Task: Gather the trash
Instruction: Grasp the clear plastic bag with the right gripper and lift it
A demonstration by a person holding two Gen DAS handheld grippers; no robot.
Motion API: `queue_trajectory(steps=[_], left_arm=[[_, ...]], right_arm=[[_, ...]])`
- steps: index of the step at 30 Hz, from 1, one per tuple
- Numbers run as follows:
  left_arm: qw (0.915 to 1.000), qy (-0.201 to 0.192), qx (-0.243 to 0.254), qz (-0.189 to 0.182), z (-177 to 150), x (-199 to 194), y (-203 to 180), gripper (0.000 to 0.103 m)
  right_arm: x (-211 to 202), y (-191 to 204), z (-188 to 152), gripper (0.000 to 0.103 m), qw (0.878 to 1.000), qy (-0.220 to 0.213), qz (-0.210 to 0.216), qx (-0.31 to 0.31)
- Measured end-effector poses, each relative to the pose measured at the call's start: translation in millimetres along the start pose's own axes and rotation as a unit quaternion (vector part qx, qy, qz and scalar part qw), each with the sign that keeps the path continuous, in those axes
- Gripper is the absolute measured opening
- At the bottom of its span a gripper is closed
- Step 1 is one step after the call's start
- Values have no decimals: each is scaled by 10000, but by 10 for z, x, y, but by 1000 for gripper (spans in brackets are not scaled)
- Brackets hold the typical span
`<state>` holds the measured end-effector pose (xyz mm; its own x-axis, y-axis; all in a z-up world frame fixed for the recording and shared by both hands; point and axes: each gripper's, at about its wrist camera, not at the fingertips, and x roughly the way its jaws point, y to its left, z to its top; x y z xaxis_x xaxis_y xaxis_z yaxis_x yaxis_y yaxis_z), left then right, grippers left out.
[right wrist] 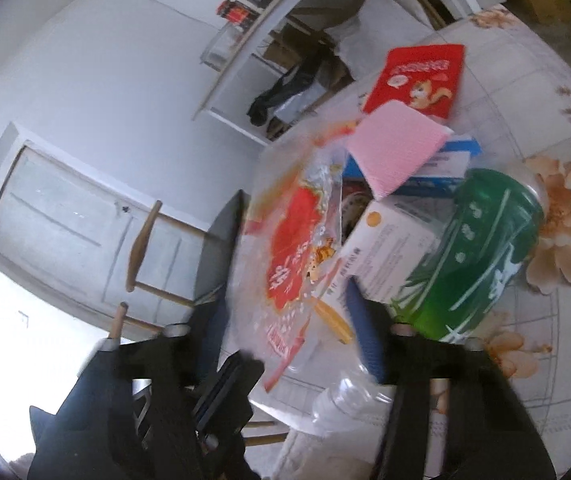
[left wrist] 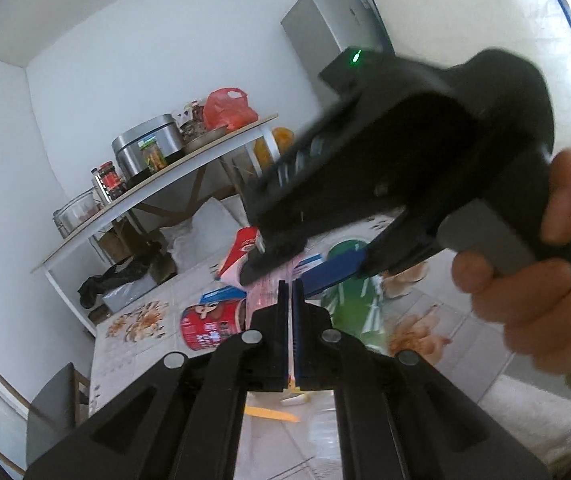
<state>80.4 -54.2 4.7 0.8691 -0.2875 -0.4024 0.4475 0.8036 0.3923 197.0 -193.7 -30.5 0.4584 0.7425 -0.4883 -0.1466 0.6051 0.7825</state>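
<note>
In the left wrist view my left gripper (left wrist: 290, 292) is shut with nothing visible between its fingers, above a floral-tiled table (left wrist: 137, 344). A red can (left wrist: 211, 326) lies just left of it and a green bag (left wrist: 351, 312) to the right. My right gripper (left wrist: 285, 264), held in a hand, crosses the view with its blue finger (left wrist: 333, 268) over the trash. In the right wrist view my right gripper (right wrist: 293, 320) is open around a clear red-printed wrapper (right wrist: 297, 248). A white box (right wrist: 389, 244), green bag (right wrist: 473, 252), pink pad (right wrist: 397, 144), red packet (right wrist: 421, 80) and clear bottle (right wrist: 341, 400) lie close by.
A shelf (left wrist: 157, 184) with a rice cooker, jars and a red bag stands behind the table, with a fridge (left wrist: 333, 32) at the back. A wooden chair (right wrist: 153, 264) and a door (right wrist: 57, 216) are to the left of the table.
</note>
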Motion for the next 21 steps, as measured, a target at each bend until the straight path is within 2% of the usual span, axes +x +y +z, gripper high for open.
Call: queue_trajectory(steps=[3, 6, 10, 13, 17, 21], left_arm=[[9998, 22, -50, -169, 14, 13, -30, 2], [9995, -4, -41, -325, 19, -28, -68, 5], [9988, 44, -148, -464, -5, -77, -63, 5], [9977, 134, -352, -565, -18, -83, 10, 10], [9930, 225, -821, -822, -37, -97, 188, 25], [9867, 363, -1309, -894, -27, 9, 487, 41]], right_arm=[[-37, -32, -25, 13, 10000, -60, -14, 32], [-81, -51, -25, 4, 9999, -114, 14, 80], [-164, -108, -13, 1, 9995, -198, 159, 181], [-249, -160, -11, 1, 9990, -283, 235, 258], [-469, -273, 3, 1, 9975, -510, 301, 397], [-809, -451, 17, 1, 9934, -862, 395, 640]])
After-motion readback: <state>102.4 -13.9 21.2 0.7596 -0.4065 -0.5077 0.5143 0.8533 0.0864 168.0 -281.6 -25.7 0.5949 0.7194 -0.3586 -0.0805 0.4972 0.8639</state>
